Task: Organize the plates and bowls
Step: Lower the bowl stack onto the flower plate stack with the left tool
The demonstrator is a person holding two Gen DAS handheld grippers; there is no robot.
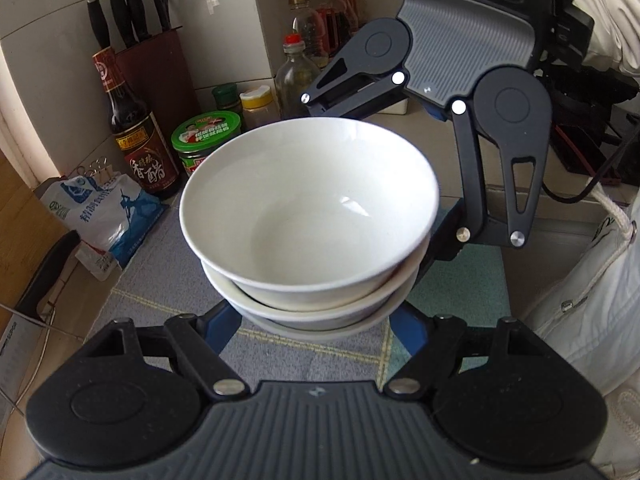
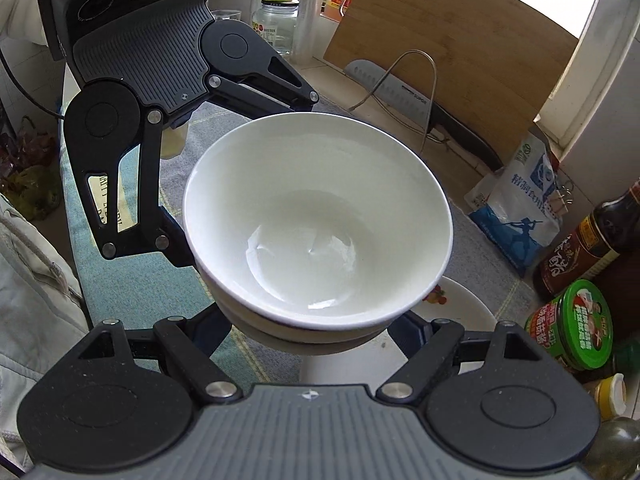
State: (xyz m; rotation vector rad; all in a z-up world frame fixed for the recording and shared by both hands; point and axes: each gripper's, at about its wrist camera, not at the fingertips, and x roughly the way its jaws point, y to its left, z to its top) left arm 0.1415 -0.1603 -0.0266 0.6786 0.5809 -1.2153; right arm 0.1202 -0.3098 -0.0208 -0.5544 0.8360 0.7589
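Note:
A stack of three white bowls (image 1: 308, 200) hangs above the patterned cloth (image 1: 168, 280), carried by both grippers from opposite sides. My left gripper (image 1: 316, 328) is shut on the lower bowls, its blue fingers (image 1: 224, 328) pressing the stack's sides. My right gripper (image 1: 380, 178) grips the far side of the same stack. In the right wrist view the top bowl (image 2: 316, 220) fills the middle, with my right gripper (image 2: 312, 332) shut on the stack and the left gripper (image 2: 242, 180) opposite. A white flowered plate (image 2: 460, 308) lies on the cloth below.
Along the wall stand a vinegar bottle (image 1: 140, 136), a green-lidded jar (image 1: 206, 136), a knife block (image 1: 140, 60) and other bottles (image 1: 296, 76). A salt bag (image 2: 520, 216), cleaver (image 2: 400, 92) and wooden cutting board (image 2: 460, 40) lie nearby. A white sleeve (image 1: 592, 300) is at the right.

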